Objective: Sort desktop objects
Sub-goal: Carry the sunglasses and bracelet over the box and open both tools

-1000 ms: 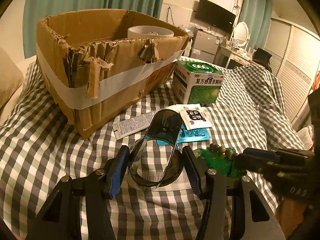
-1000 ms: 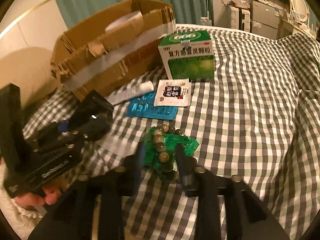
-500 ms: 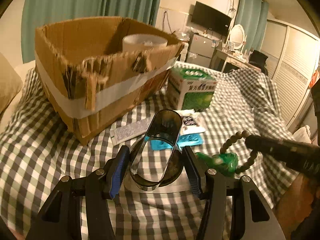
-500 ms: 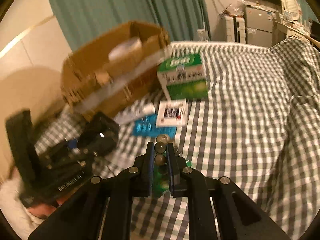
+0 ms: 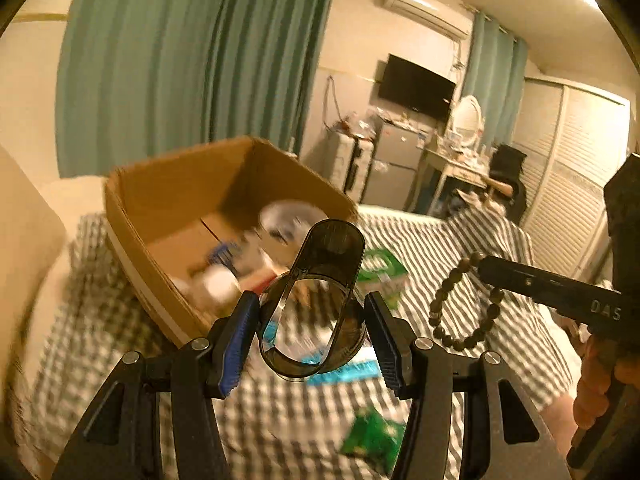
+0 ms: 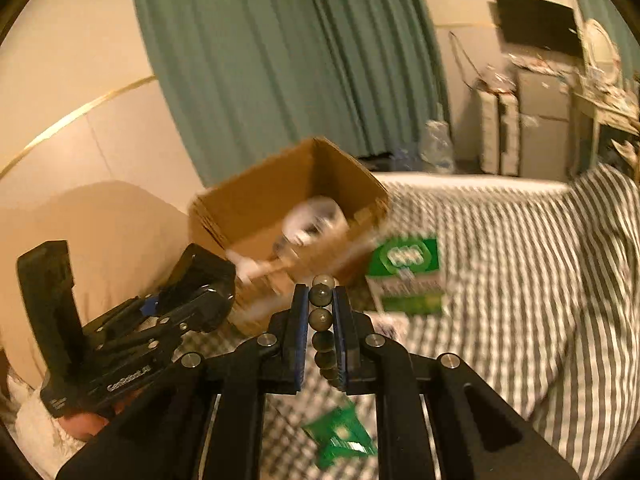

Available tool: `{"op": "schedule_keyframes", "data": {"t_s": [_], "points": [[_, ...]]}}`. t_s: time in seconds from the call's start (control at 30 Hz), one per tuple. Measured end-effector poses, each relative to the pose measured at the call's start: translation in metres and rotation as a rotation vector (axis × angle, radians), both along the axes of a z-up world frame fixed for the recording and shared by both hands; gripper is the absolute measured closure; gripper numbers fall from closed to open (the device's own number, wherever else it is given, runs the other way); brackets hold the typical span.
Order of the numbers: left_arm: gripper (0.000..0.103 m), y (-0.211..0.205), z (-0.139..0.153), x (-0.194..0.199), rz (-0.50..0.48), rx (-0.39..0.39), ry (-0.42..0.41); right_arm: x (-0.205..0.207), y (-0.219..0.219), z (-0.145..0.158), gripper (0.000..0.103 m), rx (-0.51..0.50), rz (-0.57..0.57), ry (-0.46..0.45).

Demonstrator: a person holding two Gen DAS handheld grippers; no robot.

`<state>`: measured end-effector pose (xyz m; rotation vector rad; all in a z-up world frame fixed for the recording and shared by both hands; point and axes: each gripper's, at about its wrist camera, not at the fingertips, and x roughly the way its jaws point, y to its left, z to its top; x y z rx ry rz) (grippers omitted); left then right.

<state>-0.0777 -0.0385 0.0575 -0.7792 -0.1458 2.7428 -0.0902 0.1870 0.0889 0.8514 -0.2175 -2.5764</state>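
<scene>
Beads hang clenched in my right fingers, above the checked bed. My left fingers grasp a smoky clear holder; the box sits at eleven o'clock of it.

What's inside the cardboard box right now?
Inside the cardboard box: a white roll-like object and blurred small items, one blue. Its near wall and the held dark clear case hide the rest.
</scene>
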Motion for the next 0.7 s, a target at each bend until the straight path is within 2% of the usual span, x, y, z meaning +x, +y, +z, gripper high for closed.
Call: {"op": "schedule_keyframes", "data": {"t_s": [0.1,0.23,0.37,0.5,0.57,0.6,0.63,0.67,0.7], "points": [[0.047,-0.012,0.015,-0.021,0.043,-0.026,0.025,-0.025,-0.017,0.015,0.092,-0.039,0.047,0.019],[0.047,-0.022,0.019,-0.065,0.103,-0.037,0.008,-0.067,-0.043,0.022,0.092,-0.088,0.053,0.030],[0.047,-0.027,0.005,-0.103,0.113,-0.034,-0.015,-0.102,-0.065,0.012,0.092,-0.095,0.053,-0.002],[0.047,-0.031,-0.015,-0.123,0.104,-0.043,-0.057,-0.128,-0.077,-0.003,0.092,-0.076,0.048,-0.018],[0.044,-0.035,-0.016,-0.129,0.117,-0.056,-0.059,-0.138,-0.080,-0.008,0.089,-0.072,0.030,-0.023],[0.032,-0.037,-0.016,-0.128,0.125,-0.061,-0.050,-0.142,-0.081,-0.009,0.082,-0.073,0.011,-0.026],[0.024,-0.039,-0.016,-0.128,0.135,-0.061,-0.047,-0.145,-0.080,-0.010,0.057,-0.084,-0.011,-0.029],[0.023,-0.043,-0.015,-0.127,0.147,-0.050,-0.042,-0.146,-0.078,-0.009,0.040,-0.106,-0.023,-0.025],[0.023,-0.048,-0.015,-0.125,0.149,-0.029,-0.037,-0.145,-0.074,-0.007,0.040,-0.135,-0.029,-0.018]]}}
